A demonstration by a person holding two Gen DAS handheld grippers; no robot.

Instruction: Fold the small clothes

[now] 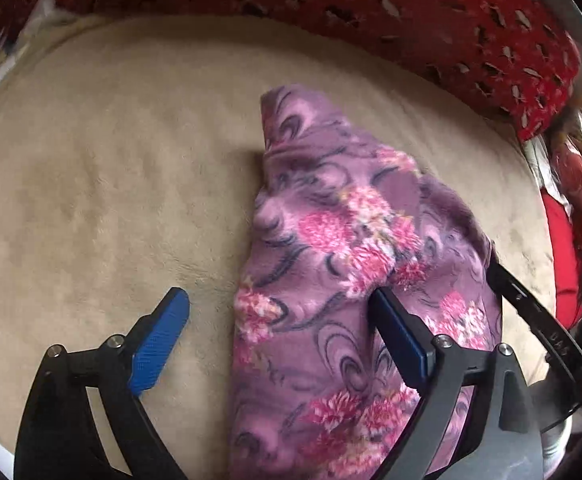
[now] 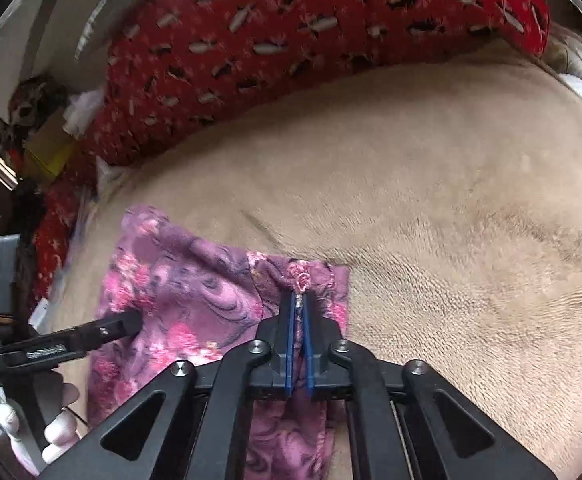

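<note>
A small purple fleece garment (image 1: 331,248) with pink flowers lies on a beige plush blanket (image 1: 111,180). My left gripper (image 1: 279,308) is open; its right finger (image 1: 399,332) rests on the cloth and its left finger (image 1: 163,336) is over bare blanket. In the right wrist view the same garment (image 2: 195,292) lies at lower left. My right gripper (image 2: 299,300) is shut on a bunched edge of the garment, which pokes out past the blue pads (image 2: 289,320). The left gripper's finger (image 2: 107,330) also shows there, touching the cloth's left side.
A red patterned blanket (image 1: 411,12) is heaped along the far edge and also shows in the right wrist view (image 2: 291,32). Clutter and a box (image 2: 47,148) sit at far left. A gloved hand (image 2: 59,432) holds the left gripper. Open beige blanket (image 2: 471,220) spreads to the right.
</note>
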